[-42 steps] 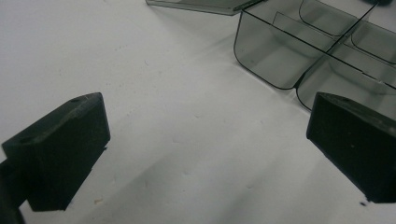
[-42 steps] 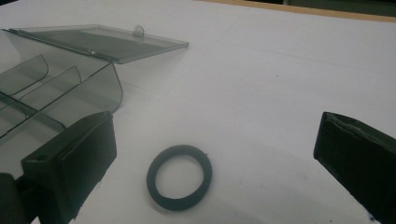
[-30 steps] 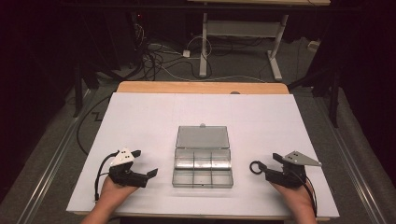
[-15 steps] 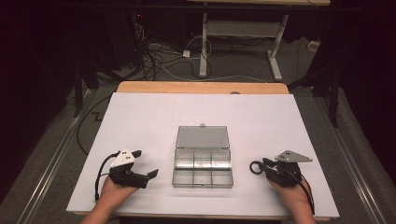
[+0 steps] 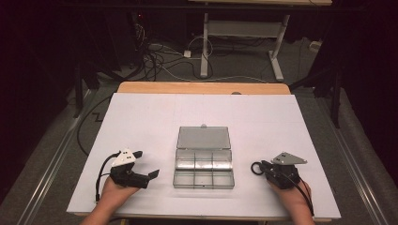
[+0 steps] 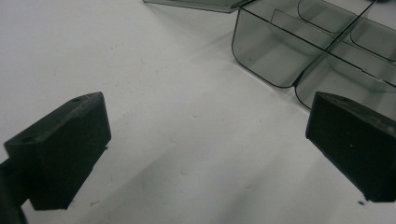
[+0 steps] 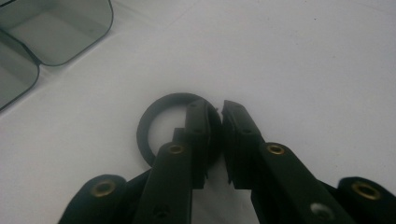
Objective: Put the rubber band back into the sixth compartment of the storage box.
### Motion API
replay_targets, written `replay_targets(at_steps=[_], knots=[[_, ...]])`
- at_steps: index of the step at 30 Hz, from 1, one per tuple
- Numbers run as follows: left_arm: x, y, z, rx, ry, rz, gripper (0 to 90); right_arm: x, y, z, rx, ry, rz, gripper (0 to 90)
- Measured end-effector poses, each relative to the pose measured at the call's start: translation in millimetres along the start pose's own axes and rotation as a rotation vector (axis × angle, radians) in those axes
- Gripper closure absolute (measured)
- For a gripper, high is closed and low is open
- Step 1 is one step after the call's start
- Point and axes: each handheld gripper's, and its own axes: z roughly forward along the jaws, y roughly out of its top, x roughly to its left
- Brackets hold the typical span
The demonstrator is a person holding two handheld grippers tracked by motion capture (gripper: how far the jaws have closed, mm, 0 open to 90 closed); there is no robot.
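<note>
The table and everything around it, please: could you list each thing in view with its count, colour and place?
Table: one, white top with a wooden far edge, centre of the high view.
Compartment box: one, clear grey plastic, lid open and lying flat on the far side, middle of the table; its compartments look empty.
Ring: one, black, on the table to the right of the box, its rim between the right gripper's jaws.
Desk frame: one, white, on the floor beyond the table.
Cables: several, dark and white, on the floor beyond the table.
Left gripper: one, black, jaws wide apart, near left of the box.
Right gripper: one, black, jaws closed on the ring.
</note>
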Motion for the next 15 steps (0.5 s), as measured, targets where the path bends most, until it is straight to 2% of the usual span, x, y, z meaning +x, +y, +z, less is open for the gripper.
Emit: replay_targets(at_steps=[3, 7, 15], knots=[[-1.5, -0.4, -0.4, -0.005, 0.006, 0.009, 0.0, -1.9, 0.0, 0.0, 0.001, 0.016, 0.016, 87.1], [-2.0, -0.5, -0.6, -0.007, 0.005, 0.015, 0.0, -4.8, 0.0, -0.2, 0.001, 0.035, 0.04, 88.5], [-2.0, -0.9, -1.2, -0.013, 0.001, 0.015, 0.0, -5.3, 0.0, -0.6, -0.005, 0.047, 0.035, 89.2]])
